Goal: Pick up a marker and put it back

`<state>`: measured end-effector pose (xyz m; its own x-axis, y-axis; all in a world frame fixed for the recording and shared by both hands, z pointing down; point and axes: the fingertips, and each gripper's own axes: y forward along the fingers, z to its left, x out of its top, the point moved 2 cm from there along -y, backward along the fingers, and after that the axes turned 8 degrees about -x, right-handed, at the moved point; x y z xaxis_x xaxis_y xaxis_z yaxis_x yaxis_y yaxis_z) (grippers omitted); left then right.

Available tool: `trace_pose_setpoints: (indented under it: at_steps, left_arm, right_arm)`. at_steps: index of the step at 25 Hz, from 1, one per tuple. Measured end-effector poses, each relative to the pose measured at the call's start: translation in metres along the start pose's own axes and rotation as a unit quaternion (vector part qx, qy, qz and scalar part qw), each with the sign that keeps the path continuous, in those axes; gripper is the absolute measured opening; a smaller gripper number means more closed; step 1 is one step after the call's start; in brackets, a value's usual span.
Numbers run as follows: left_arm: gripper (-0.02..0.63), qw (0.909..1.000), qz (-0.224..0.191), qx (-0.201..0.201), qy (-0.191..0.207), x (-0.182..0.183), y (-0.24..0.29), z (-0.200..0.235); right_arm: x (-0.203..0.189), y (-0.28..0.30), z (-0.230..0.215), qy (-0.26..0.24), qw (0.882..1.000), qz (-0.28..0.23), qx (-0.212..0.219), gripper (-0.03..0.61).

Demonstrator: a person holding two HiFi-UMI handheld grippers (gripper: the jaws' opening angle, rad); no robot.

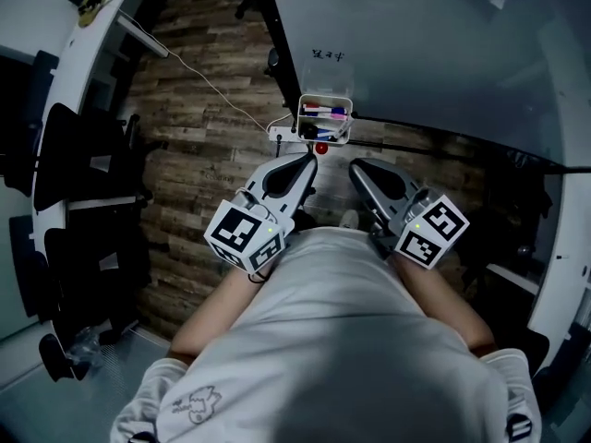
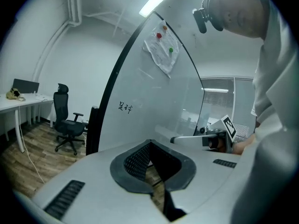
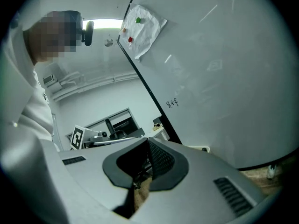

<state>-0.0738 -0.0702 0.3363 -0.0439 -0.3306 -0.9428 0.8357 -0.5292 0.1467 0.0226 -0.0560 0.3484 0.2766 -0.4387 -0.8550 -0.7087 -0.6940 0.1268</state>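
Note:
A small white tray (image 1: 343, 100) hangs on the lower edge of the whiteboard (image 1: 434, 53) and holds several markers (image 1: 323, 113) with red, blue and purple parts. Just below it, in the head view, my left gripper (image 1: 308, 162) and my right gripper (image 1: 356, 167) point up toward the tray, side by side and apart from it. Both are shut with nothing between the jaws. In the left gripper view the left gripper (image 2: 149, 144) faces the whiteboard (image 2: 154, 101). In the right gripper view the right gripper (image 3: 148, 142) does the same. No marker shows in either gripper view.
A white power strip (image 1: 281, 132) with a long cable (image 1: 208, 84) lies on the wooden floor left of the tray. Black office chairs (image 1: 78, 155) and a white desk (image 1: 65, 26) stand at the left. Paper pinned by magnets (image 2: 161, 45) hangs high on the board.

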Motion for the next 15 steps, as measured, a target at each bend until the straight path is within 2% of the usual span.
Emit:
trace_pose_setpoints:
  at_steps: [7, 15]
  left_arm:
    - [0.005, 0.9972, 0.009, -0.074, 0.001, 0.012, 0.017, 0.02]
    - [0.005, 0.9886, 0.021, -0.149, 0.004, 0.024, 0.027, 0.044]
  right_arm:
    - [0.003, 0.013, -0.012, 0.008, 0.997, -0.023, -0.067, 0.012]
    - [0.013, 0.033, -0.013, 0.003, 0.991, -0.051, -0.128, 0.012]
